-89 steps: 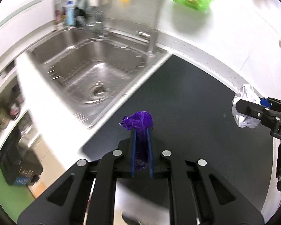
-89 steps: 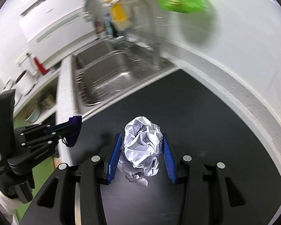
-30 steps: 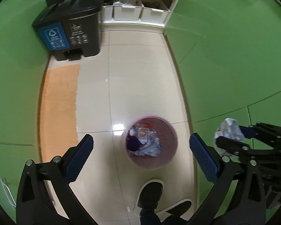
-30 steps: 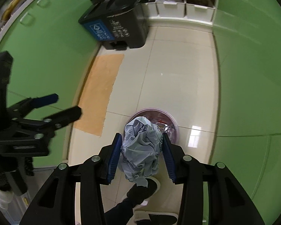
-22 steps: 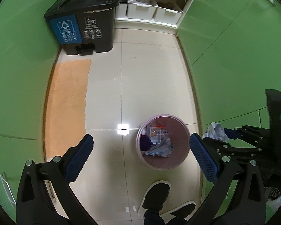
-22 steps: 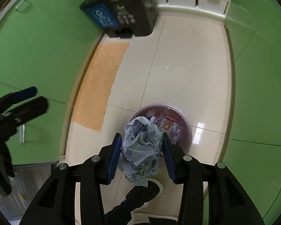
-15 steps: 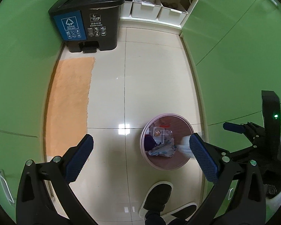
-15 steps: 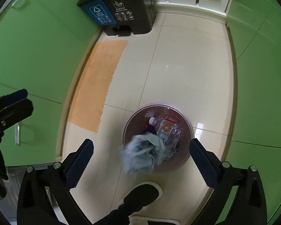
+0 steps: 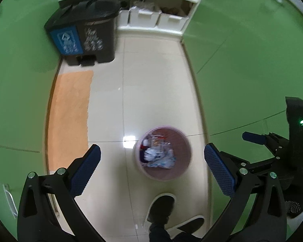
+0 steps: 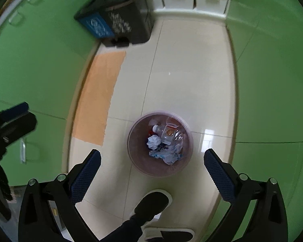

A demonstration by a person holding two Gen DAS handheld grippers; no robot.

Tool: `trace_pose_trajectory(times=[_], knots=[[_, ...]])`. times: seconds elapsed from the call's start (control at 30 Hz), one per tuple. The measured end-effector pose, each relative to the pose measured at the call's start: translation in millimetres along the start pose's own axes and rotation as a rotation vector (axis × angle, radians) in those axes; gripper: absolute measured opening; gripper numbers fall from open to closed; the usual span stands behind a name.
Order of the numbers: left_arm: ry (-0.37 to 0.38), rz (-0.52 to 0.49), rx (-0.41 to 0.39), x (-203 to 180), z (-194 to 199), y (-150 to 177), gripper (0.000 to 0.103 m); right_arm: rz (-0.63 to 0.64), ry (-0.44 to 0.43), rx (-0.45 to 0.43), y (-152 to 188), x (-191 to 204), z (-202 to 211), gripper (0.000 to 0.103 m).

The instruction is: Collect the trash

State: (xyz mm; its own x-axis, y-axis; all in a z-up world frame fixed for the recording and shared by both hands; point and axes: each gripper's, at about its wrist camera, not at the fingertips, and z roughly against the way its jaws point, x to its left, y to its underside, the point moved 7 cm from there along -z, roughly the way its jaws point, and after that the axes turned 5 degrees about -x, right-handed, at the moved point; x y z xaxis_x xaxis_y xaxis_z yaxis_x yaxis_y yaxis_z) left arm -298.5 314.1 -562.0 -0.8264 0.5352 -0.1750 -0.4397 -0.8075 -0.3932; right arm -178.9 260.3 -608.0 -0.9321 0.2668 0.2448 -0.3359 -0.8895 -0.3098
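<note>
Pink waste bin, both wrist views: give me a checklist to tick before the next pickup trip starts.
1. Left hand-held gripper empty, jaws wide apart: ok.
2. Right hand-held gripper empty, jaws wide apart: ok.
3. Crumpled white paper inside the pink waste bin: ok.
4. Bin upright on the tiled floor: ok.
5. No trash on the floor around the bin: ok in the visible area; the part behind the person's shoe cannot tell.
6. Purple scrap inside the bin: cannot tell; the contents are blurred.

Both the left gripper [image 9: 151,169] and right gripper [image 10: 151,169] are black frames with silver screws and blue cross-hatched finger pads [image 9: 219,171], while the person's black shoe [image 10: 151,203] with white sole shows at 6 o'clock.
</note>
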Motion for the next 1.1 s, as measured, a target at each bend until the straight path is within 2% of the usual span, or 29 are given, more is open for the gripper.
trace_pose_trajectory(times=[0.37, 0.6, 0.83, 0.97, 1.1], knots=[[0.083, -0.11, -0.116, -98.8, 170.5, -75.4, 0.1, -0.072, 0.062, -0.212, -44.9, -10.1, 228.4, 0.098], [0.153, -0.208, -0.206, -171.0, 269.4, -119.9, 0.1, -0.154, 0.15, -0.369, -51.8, -42.0, 370.8, 0.098], [0.259, -0.342, -0.264, -257.7, 338.2, -145.0, 0.1, -0.275, 0.283, -0.499, -20.4, -96.0, 496.2, 0.098], [0.324, -0.422, -0.293, -308.9, 366.9, -147.7, 0.1, -0.392, 0.365, -0.572, 18.7, -136.8, 560.4, 0.098], [0.391, -0.515, -0.31, -365.4, 389.0, -145.2, 0.1, -0.466, 0.432, -0.623, 54.6, -158.3, 606.9, 0.098]])
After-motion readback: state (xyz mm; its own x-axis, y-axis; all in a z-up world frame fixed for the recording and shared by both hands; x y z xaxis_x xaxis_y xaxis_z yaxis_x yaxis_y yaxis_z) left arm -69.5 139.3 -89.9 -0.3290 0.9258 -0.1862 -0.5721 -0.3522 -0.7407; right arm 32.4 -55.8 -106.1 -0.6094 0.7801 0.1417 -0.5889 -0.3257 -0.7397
